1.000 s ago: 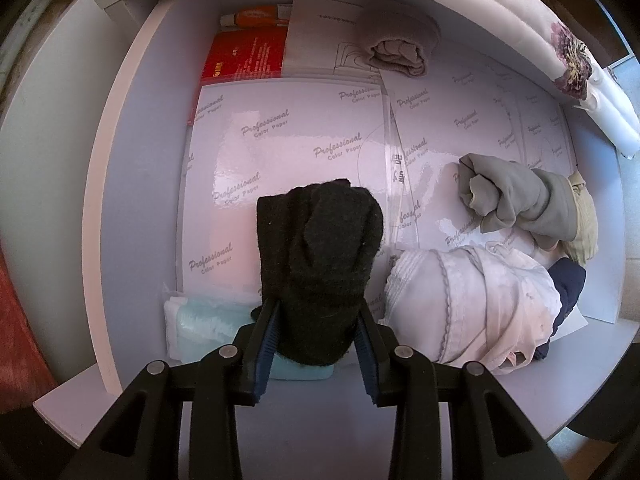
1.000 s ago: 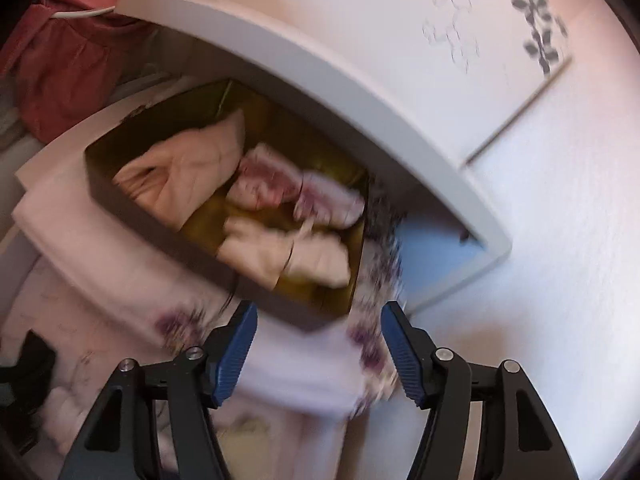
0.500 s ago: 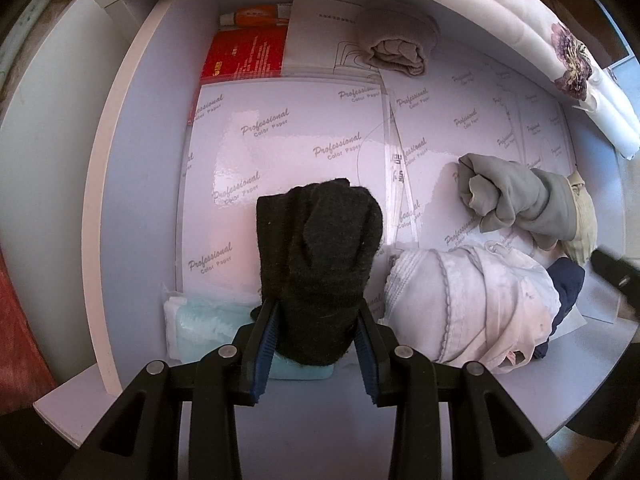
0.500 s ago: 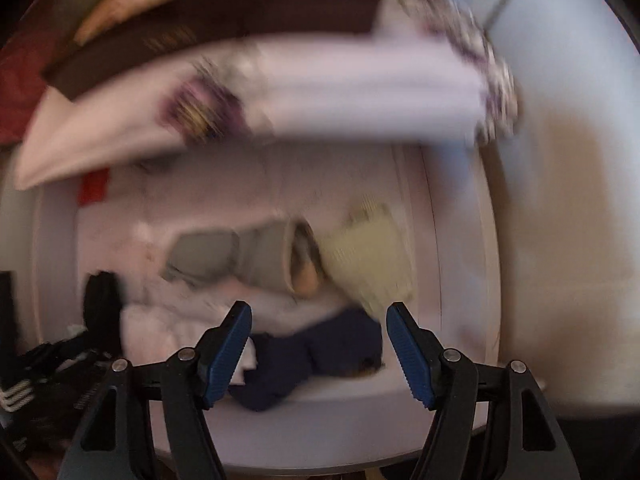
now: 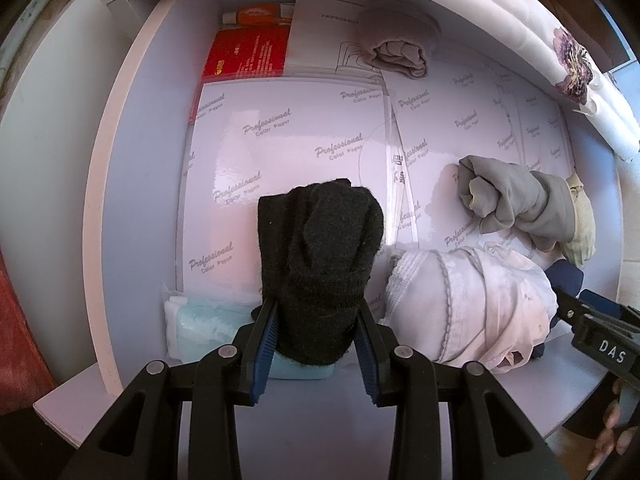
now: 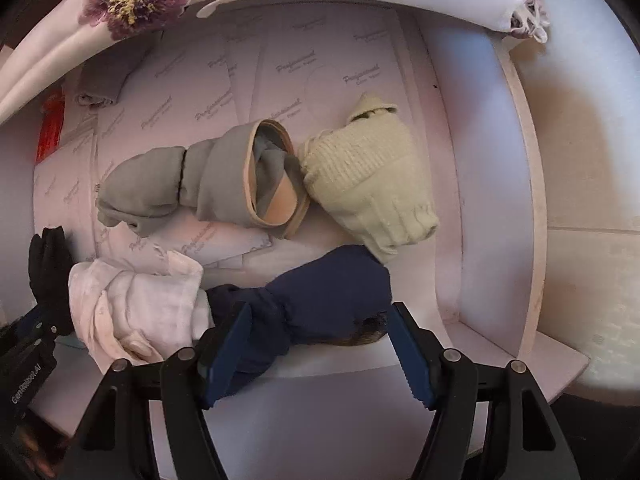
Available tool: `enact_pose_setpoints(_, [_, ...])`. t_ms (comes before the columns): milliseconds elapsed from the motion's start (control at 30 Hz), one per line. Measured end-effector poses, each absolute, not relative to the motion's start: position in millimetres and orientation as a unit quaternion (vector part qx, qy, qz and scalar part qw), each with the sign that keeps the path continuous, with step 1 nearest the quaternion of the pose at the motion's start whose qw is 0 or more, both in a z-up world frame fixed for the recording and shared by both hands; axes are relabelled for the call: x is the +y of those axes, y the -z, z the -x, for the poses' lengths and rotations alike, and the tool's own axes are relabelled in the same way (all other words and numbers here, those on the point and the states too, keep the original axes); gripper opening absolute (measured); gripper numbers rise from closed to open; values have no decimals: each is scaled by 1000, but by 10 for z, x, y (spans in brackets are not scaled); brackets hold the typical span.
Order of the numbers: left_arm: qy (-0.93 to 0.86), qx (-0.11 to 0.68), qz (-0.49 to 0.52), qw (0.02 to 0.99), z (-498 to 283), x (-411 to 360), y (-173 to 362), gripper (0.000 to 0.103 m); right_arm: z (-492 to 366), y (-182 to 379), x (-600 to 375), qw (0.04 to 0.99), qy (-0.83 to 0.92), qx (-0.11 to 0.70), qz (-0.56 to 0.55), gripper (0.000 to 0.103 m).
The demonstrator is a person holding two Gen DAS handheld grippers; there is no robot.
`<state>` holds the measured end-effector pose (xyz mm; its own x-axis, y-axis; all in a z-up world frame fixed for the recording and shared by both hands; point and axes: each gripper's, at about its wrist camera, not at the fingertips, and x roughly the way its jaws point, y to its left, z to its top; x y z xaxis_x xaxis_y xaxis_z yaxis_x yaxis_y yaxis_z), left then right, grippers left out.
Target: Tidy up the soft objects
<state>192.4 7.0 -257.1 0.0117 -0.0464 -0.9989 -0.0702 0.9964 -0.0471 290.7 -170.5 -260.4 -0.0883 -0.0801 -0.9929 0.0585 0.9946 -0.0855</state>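
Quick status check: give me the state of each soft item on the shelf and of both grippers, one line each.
left gripper: shut on the black sock.
right gripper: open, astride the navy bundle.
grey roll: lying free, cuff gaping.
cream knit bundle: lying free, beside the grey roll.
white cloth: crumpled, loose.
small grey roll: lying at the back.

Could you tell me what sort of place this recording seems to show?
Probably a home storage shelf or cupboard compartment, not a lab bench: rolled socks such as the black sock, a folded floral cloth on the ledge above, and packs of colour paper lining the bottom.
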Motion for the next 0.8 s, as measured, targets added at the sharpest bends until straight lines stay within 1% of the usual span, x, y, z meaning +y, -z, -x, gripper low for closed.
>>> enact_pose_setpoints(400, [-6,702,55,710,-1927,121,2562,30,-2923,2722,-1767,667,45,743,0,73])
enact_pose_setpoints(800, [-15,699,54,713,-1875,196,2456,28,-2918,2802,-1687,664,36,747,4,74])
